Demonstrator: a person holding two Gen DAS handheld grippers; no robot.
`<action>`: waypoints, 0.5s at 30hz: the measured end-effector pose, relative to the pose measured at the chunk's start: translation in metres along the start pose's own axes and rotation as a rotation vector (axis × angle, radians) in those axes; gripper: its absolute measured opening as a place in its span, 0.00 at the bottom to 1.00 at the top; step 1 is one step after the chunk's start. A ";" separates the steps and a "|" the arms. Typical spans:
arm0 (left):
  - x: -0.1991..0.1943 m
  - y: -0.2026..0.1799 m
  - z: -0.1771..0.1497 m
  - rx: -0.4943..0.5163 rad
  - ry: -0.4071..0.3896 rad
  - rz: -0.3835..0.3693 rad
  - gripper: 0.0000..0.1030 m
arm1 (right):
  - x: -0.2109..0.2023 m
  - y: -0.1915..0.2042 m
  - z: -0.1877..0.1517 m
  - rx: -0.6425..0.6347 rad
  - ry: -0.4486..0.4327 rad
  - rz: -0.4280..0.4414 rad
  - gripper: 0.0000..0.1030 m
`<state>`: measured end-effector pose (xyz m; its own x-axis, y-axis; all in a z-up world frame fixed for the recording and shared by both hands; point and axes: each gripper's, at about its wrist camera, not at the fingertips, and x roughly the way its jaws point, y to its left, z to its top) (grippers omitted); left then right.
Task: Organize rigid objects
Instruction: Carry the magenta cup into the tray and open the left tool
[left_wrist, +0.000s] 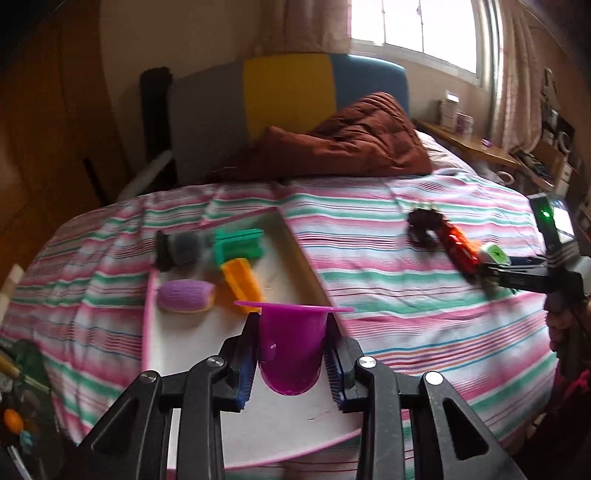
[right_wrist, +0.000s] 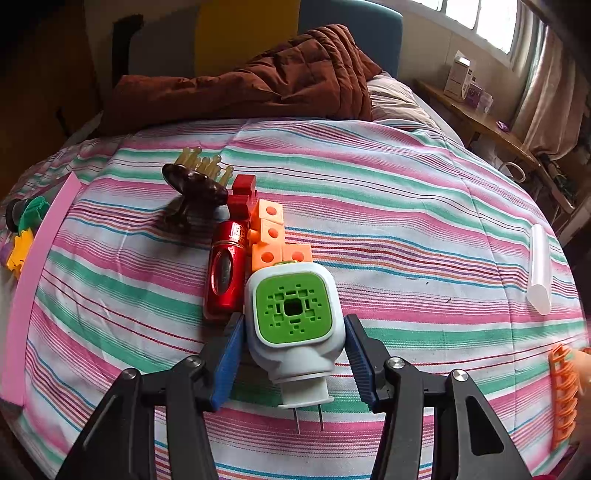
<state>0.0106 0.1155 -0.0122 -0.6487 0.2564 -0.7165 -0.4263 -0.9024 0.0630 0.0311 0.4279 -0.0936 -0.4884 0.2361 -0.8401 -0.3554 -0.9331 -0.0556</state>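
Apparently clamped, left hand-held gripper (left_wrist: 291, 354) carries purple cup (left_wrist: 291, 350) above tray (left_wrist: 295, 254).

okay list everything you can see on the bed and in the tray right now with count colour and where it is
tray: one, white with pink rim, on the striped bedspread
magenta cup: one, over the tray, clamped in the left gripper
purple oval piece: one, in the tray
orange comb-like piece: one, in the tray
green comb-like piece: one, in the tray
dark brush: one, at the tray's far corner
white and green plug-in device: one, on the bedspread between the right gripper's pads
red canister: one, beside the device
orange blocks: several, behind the device
brown quilt: one, at the headboard
left gripper: shut on the cup
right gripper: straddling the device; grip unclear
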 end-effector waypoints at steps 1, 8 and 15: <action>-0.001 0.006 -0.001 -0.008 0.001 0.009 0.31 | 0.000 0.000 0.000 0.000 -0.001 -0.002 0.52; 0.007 0.046 -0.010 -0.079 0.033 0.038 0.31 | 0.000 0.002 -0.002 -0.002 -0.012 -0.020 0.52; 0.026 0.103 -0.027 -0.244 0.109 -0.001 0.31 | 0.000 0.002 -0.004 -0.005 -0.013 -0.028 0.52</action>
<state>-0.0330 0.0204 -0.0425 -0.5713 0.2303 -0.7877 -0.2539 -0.9623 -0.0972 0.0332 0.4248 -0.0961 -0.4885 0.2652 -0.8313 -0.3650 -0.9274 -0.0814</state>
